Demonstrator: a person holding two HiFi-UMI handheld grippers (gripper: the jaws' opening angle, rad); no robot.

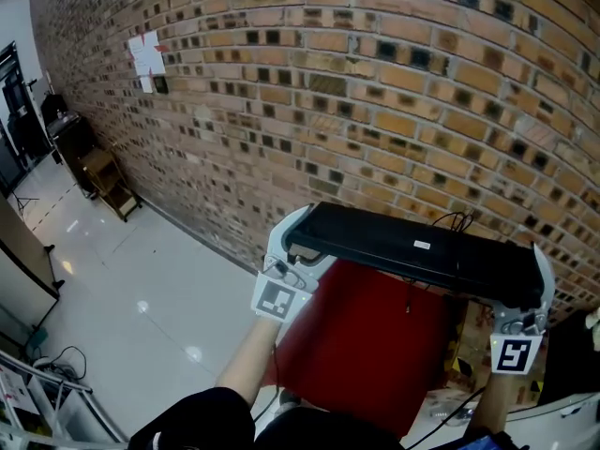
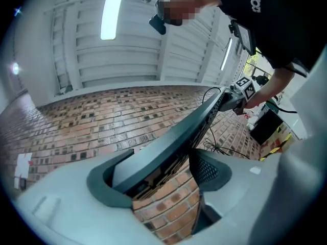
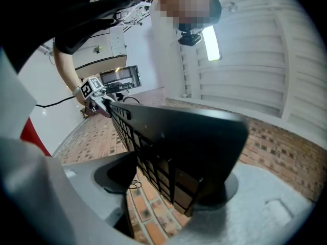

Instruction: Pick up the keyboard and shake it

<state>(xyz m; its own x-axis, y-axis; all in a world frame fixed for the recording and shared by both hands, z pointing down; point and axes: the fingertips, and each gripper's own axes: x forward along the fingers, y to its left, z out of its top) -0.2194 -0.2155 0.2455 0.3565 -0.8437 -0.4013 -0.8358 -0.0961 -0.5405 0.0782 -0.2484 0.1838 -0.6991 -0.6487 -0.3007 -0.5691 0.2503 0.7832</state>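
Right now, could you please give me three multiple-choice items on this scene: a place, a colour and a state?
1. Where is the flat black plastic keyboard?
A. on the floor
B. in the air before the brick wall
C. on a chair
2. What colour is the surface beneath it?
A. red
B. green
C. white
3. The left gripper and right gripper are:
A. empty
B. each shut on a keyboard end
C. unseen
Key: 1B, lifted between both grippers; 2A, red shows below; 3B, jaws press each end.
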